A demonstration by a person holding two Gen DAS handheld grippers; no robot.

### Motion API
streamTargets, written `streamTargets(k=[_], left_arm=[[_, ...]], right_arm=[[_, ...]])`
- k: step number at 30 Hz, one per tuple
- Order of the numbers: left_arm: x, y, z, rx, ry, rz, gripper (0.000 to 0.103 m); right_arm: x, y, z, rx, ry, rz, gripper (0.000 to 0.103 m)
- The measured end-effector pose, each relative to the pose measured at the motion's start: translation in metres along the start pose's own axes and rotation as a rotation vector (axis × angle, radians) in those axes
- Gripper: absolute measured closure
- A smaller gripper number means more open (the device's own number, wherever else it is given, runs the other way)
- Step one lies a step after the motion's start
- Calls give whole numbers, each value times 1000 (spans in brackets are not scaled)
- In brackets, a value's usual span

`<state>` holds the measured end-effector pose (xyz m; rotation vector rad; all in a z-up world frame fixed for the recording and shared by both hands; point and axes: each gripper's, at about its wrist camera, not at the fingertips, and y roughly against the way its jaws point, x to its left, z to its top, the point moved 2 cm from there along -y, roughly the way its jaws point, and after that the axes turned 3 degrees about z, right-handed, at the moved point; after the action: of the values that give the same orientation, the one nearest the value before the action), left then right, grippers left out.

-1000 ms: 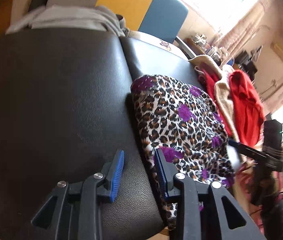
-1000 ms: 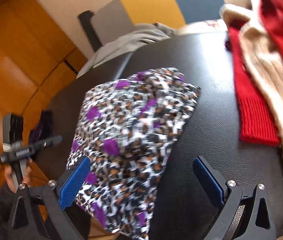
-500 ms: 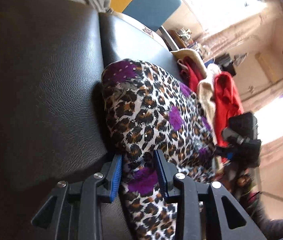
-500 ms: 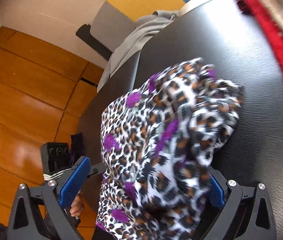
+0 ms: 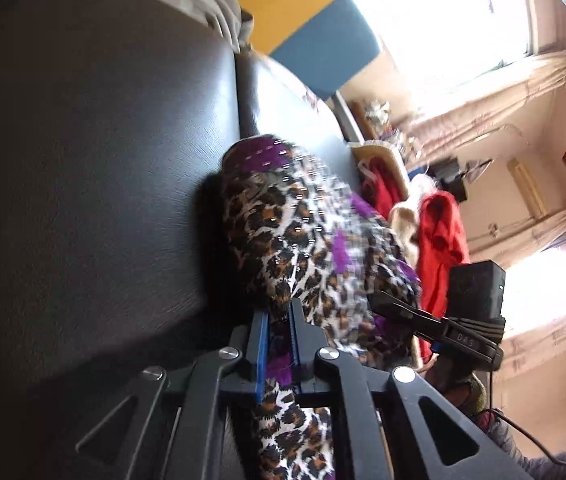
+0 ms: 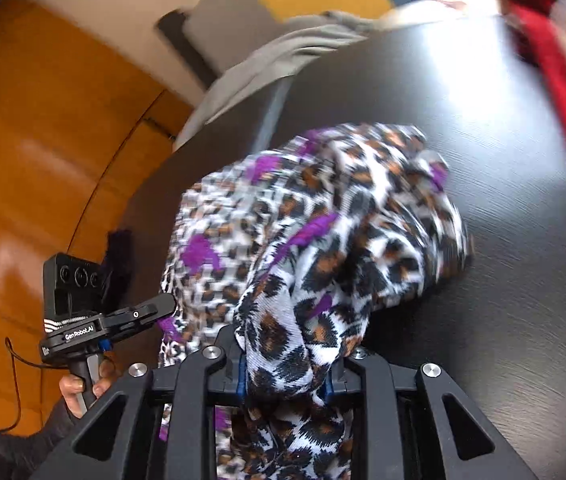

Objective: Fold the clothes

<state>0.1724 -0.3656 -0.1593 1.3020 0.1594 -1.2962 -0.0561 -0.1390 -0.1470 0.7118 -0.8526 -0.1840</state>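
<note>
Both tongs moved onto the leopard-print garment (image 6: 323,232), now bunched on the black surface (image 6: 503,200); left tongs (image 5: 279,322) and right tongs (image 6: 285,364) closing, fabric pinched between each.

Bare black cushion (image 5: 95,184) open at left; red clothes (image 5: 441,236) heaped beyond leopard cloth (image 5: 307,240) at right.

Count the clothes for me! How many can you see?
4 that I can tell: the leopard-print garment in the middle of the black table, a grey garment at its far edge, and a red one beside a cream one. More may be hidden.
</note>
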Motion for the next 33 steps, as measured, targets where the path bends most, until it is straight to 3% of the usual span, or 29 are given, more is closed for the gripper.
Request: streamTargets(k=[5,8,15,18,21,23,25,27,29,31,33], left_arm=[[23,87,-4,-175,44,29,96],[39,159,-6,-315,63,73,96],[73,345,-5,-705,85,279,96],[100,392,-4,-800,142,370,96],[150,410,3,-807,256,450,96],[188,405,7,-770,356,512,95],[230,390,8,-713,480,580,95],[259,376,4,-681,581,611,95],[275,362,0,-665,638,600,94],[271,361,3,-673,625,611,94],[262,364,8,-675,604,631,94]], right_arm=[[83,-51,20,61,141,138,77],[150,-87,33,97,251,226,77],[329,-180,76,151,514,442,77],[396,-234,89,194,593,487,77],[444,-300,94,255,666,449,77],[457,-350,91,323,687,371,77],[448,-407,80,467,636,317,76],[432,-449,56,551,631,239,72],[417,-467,45,578,599,228,70],[409,-465,49,552,546,289,69],[408,-456,53,543,557,292,63]])
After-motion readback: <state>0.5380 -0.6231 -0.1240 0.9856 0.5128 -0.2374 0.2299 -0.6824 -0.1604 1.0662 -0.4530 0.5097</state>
